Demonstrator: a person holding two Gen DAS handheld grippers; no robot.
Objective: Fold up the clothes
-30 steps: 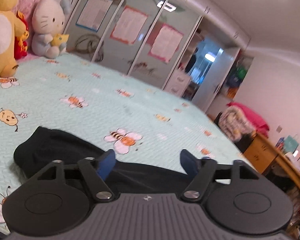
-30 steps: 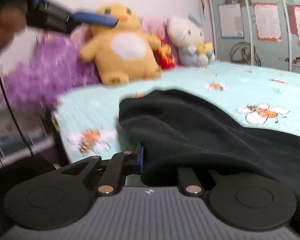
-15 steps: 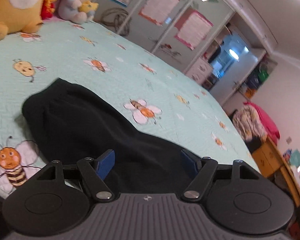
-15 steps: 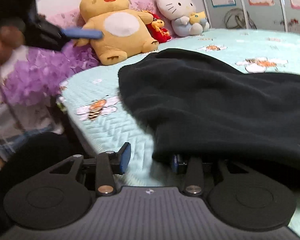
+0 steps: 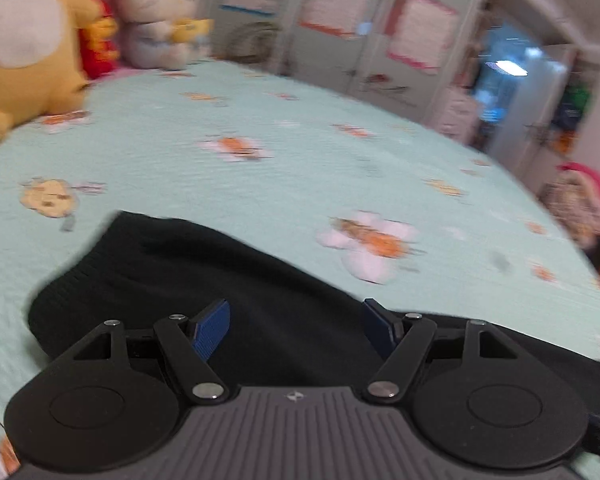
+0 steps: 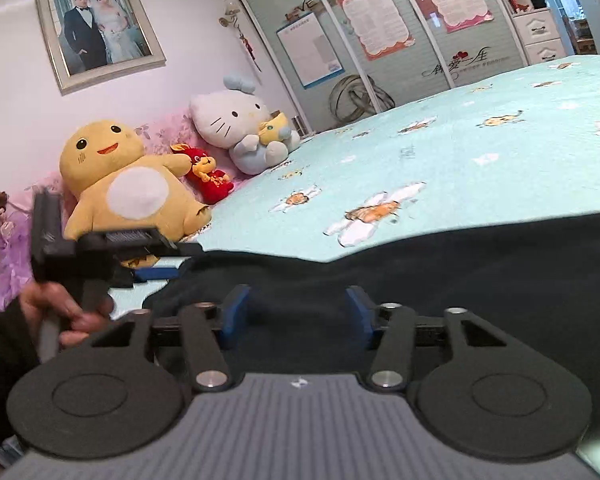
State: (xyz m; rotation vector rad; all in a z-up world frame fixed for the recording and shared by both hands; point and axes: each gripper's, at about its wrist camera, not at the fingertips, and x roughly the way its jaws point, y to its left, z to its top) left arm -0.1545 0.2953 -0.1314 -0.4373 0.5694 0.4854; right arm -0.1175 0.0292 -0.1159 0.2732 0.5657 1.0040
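Black garment (image 5: 228, 304) runs off frame beneath released left tool (image 5: 296, 326), opening right tool (image 6: 296, 314).

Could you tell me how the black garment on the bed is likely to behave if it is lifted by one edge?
The black garment lies in soft mounds on the bedspread, so it would probably hang limp and sag. Its ribbed, fuzzy-looking knit suggests it should not slip easily. It spreads wide, so a one-edge lift would likely drag the rest.
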